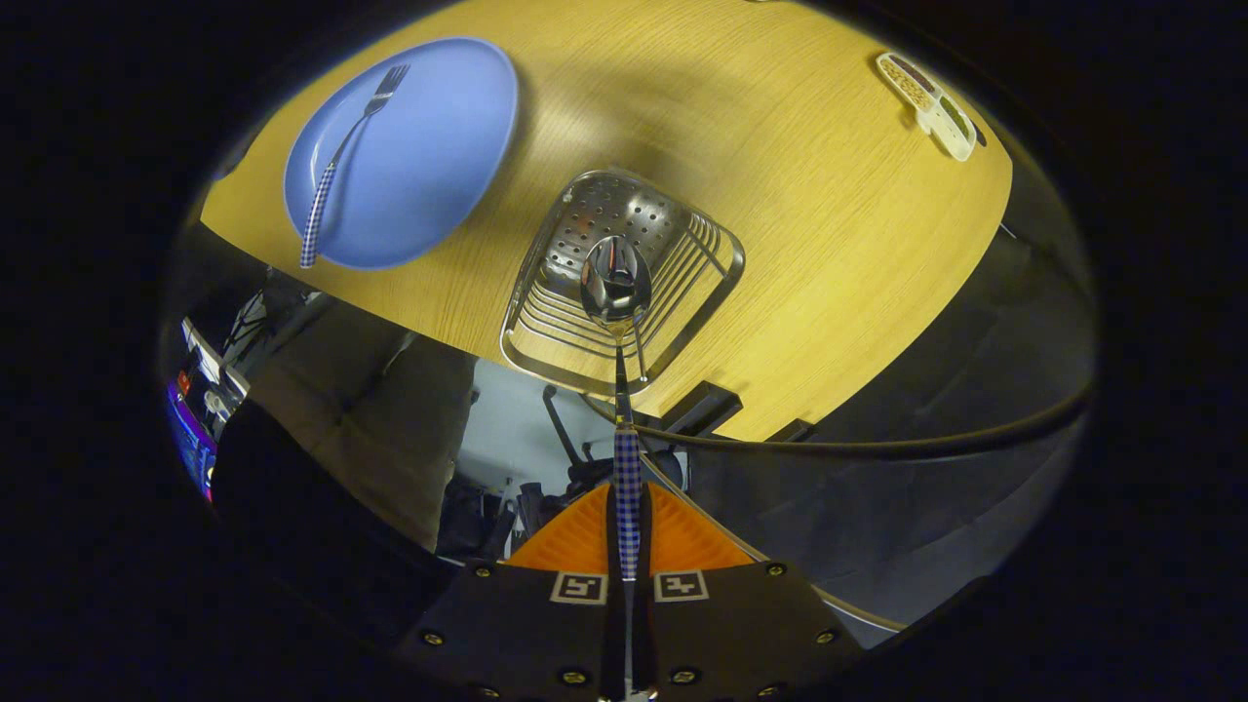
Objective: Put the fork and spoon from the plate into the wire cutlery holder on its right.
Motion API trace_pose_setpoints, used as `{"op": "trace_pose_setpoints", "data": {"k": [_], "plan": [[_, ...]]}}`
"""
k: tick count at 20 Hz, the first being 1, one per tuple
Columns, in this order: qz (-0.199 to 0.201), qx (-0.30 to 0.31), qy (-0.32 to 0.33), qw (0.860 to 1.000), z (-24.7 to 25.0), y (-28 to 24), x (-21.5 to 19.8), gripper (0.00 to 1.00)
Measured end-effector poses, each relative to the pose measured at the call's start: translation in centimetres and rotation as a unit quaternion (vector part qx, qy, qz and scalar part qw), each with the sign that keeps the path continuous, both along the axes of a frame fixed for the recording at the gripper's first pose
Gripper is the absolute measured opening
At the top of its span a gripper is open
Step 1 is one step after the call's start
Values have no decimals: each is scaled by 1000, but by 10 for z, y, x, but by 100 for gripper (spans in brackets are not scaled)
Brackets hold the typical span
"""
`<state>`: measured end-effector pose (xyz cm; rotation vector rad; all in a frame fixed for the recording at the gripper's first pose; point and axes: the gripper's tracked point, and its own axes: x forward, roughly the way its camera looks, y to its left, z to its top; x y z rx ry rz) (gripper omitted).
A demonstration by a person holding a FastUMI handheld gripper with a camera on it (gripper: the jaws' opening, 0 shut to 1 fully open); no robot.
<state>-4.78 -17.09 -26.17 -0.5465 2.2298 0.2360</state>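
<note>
1. Gripper view: the hand-held gripper (625, 546) has its fingers pressed together on the checkered handle of the steel spoon (617, 292), pinching it.
2. The spoon's bowl points forward, over the open silver wire cutlery holder (546, 341), probably so it can go in bowl first.
3. The checkered-handled fork (341, 156) lies on the round blue plate (439, 166), beside the holder on the wooden table (829, 244), not yet moved

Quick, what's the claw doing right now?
Claw: closed on the spoon handle, bowl over the holder.
</note>
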Motion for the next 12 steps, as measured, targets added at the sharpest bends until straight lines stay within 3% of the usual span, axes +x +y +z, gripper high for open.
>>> {"op": "trace_pose_setpoints", "data": {"k": [4, 12], "plan": [[-10, -6, 29, 1000, -5, 2, 0, 3], [-26, 8, -2, 1000, -9, 8, 12, 12]]}}
